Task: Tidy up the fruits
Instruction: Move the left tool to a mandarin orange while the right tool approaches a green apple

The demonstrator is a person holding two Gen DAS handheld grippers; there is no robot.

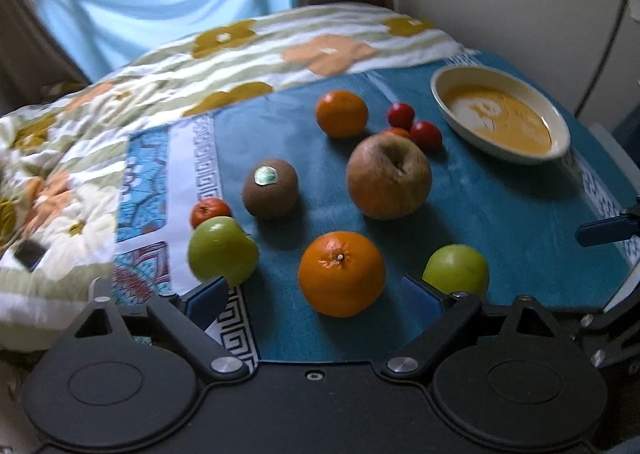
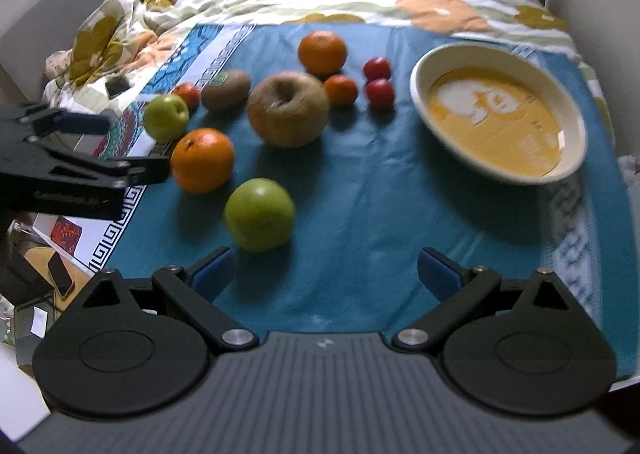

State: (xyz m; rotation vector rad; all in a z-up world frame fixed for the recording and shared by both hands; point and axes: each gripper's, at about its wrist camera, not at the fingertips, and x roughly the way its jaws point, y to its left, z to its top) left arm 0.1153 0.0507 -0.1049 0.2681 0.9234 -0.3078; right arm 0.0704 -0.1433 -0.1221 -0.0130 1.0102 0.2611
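Both hand-held grippers, left (image 1: 316, 298) and right (image 2: 324, 272), are hanging wide open and holding nothing. Fruits are lying scattered on the teal cloth (image 2: 380, 193). A bowl (image 2: 496, 113) is sitting apart.

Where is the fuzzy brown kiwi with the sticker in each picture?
Left wrist view: the kiwi sits left of centre, left of the big brownish apple.
Right wrist view: the kiwi lies upper left, again left of the big brownish apple.
Shared landmark: the big brownish apple.
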